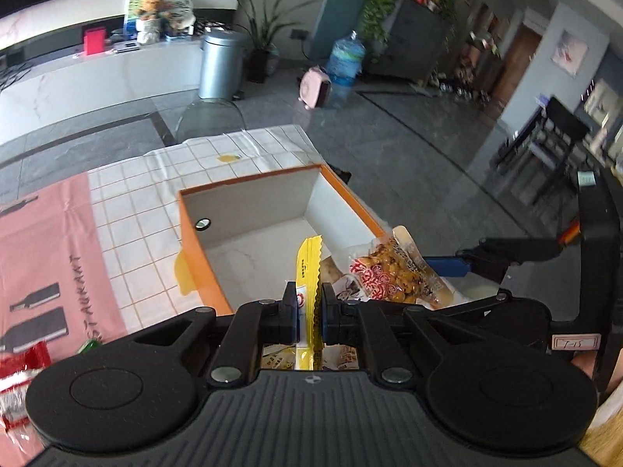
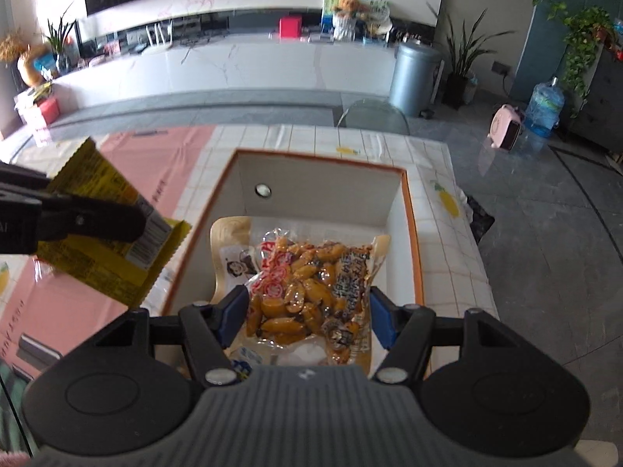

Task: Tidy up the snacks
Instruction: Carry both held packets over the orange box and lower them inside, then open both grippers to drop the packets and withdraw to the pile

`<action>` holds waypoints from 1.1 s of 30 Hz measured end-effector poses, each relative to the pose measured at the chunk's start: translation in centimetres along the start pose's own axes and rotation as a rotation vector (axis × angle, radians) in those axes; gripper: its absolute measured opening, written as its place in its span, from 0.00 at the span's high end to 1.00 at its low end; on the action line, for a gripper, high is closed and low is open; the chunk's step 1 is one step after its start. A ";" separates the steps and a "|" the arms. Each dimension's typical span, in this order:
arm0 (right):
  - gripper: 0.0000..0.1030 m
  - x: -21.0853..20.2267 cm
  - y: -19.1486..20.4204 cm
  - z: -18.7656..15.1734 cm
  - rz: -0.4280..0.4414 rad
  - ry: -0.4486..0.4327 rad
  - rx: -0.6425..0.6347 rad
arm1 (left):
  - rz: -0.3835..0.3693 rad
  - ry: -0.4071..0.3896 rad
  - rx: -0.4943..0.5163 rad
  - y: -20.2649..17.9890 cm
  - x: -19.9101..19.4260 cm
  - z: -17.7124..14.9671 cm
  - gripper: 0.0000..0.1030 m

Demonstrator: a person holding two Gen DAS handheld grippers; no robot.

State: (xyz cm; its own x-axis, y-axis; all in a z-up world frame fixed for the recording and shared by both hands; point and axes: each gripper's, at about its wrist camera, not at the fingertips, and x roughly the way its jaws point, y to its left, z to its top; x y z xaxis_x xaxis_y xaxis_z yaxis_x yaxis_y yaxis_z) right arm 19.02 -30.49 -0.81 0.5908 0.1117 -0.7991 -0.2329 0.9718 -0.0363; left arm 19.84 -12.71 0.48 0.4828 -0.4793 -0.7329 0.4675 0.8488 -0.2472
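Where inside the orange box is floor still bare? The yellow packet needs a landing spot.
Bare floor lies at the far end of the orange box, below the wall with the round hole. The near end is crowded: the peanut bag overlaps a cream packet.

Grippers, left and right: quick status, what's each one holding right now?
Left gripper: shut on the yellow snack packet.
Right gripper: shut on the clear packet of orange-brown snacks, over the orange box.
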 end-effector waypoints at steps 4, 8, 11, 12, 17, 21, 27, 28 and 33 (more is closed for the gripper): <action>0.39 2.5 -0.3 -0.3 0.010 0.070 -0.047 | 0.004 0.063 0.051 -0.7 2.9 0.3 0.90; 0.39 4.9 -0.6 -0.7 0.029 0.131 -0.090 | -0.007 0.123 0.051 -0.3 5.4 0.4 0.90; 0.39 6.4 -0.7 -0.8 0.036 0.168 -0.135 | -0.020 0.156 0.046 -0.2 7.0 0.3 0.90; 0.39 6.7 -0.8 -0.9 0.040 0.178 -0.150 | -0.019 0.165 0.046 -0.2 7.5 0.4 0.90; 0.39 8.2 -1.3 -0.9 0.070 0.233 -0.220 | -0.034 0.201 0.035 -0.2 9.3 0.2 0.90; 0.39 9.1 -1.1 -0.8 0.102 0.271 -0.287 | -0.020 0.232 0.034 -0.1 10.6 0.0 0.90; 0.38 10.5 -0.6 -0.7 0.115 0.316 -0.354 | -0.011 0.264 0.026 0.3 11.6 0.1 0.90; 0.38 10.7 -0.6 -0.7 0.112 0.321 -0.358 | -0.012 0.266 0.023 0.4 11.7 0.2 0.90; 0.37 10.9 -0.3 -0.5 0.095 0.334 -0.382 | -0.009 0.271 0.006 0.6 12.1 0.3 0.89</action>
State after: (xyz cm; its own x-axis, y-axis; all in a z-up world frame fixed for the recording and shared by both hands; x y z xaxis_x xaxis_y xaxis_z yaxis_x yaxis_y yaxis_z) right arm 25.14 -29.68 -9.84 0.2885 0.0629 -0.9554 -0.5764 0.8082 -0.1209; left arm 26.17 -18.04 -8.36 0.2629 -0.4084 -0.8741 0.4755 0.8432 -0.2509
